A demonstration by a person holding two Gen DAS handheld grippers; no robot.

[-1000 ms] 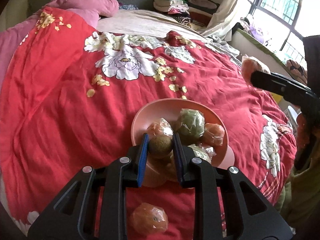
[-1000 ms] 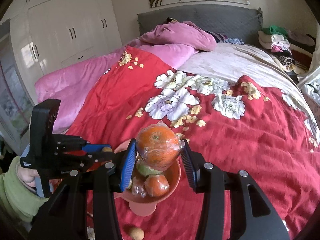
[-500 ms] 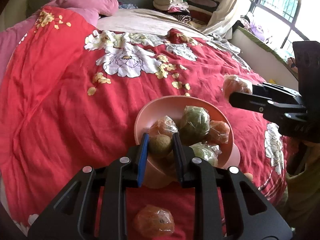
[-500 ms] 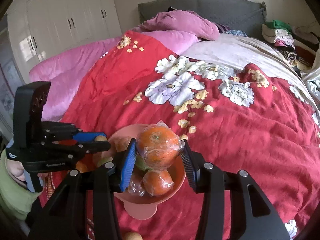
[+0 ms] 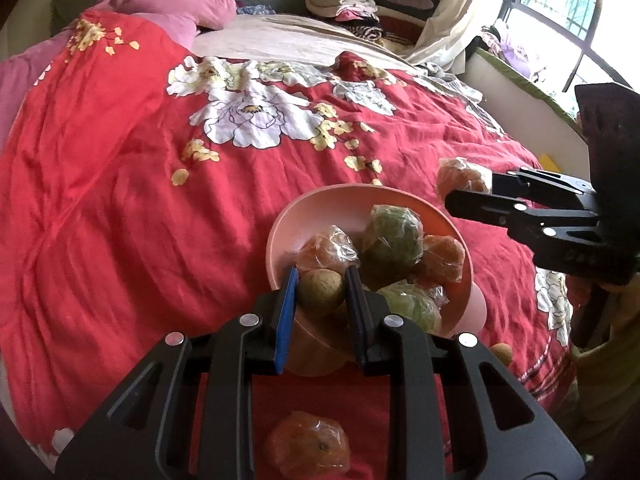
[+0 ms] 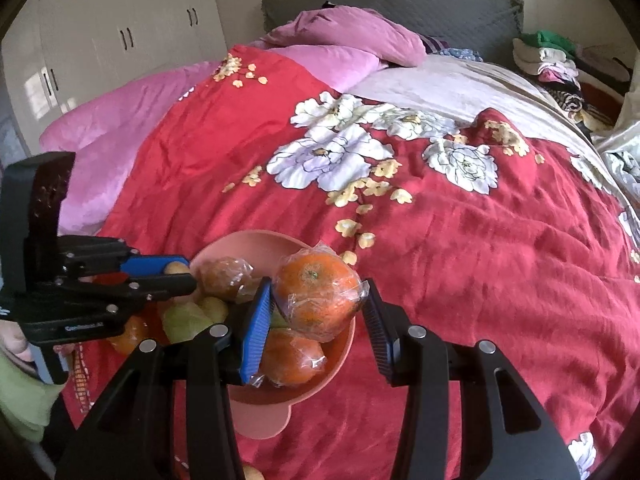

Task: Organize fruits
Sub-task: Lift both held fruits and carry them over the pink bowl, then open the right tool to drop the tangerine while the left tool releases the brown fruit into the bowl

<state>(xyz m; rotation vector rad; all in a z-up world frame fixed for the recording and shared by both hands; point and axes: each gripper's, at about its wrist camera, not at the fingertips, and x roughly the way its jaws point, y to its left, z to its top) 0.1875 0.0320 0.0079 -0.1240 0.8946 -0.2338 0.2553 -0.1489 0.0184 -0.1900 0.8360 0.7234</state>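
A pink bowl stands on the red floral bedspread and holds several wrapped oranges and green fruits. My left gripper is shut on a small brown-green fruit over the bowl's near rim. My right gripper is shut on a wrapped orange and holds it just above the bowl, over its right side. In the left wrist view the right gripper shows at the right with the wrapped orange. In the right wrist view the left gripper shows at the left.
A wrapped orange lies on the bedspread under my left gripper. A small brown fruit lies right of the bowl. Pink pillows and folded clothes are at the far end of the bed.
My right gripper has come down and closer to the bowl with the wrapped orange. My left gripper has moved a little further over the bowl's rim with its small fruit.
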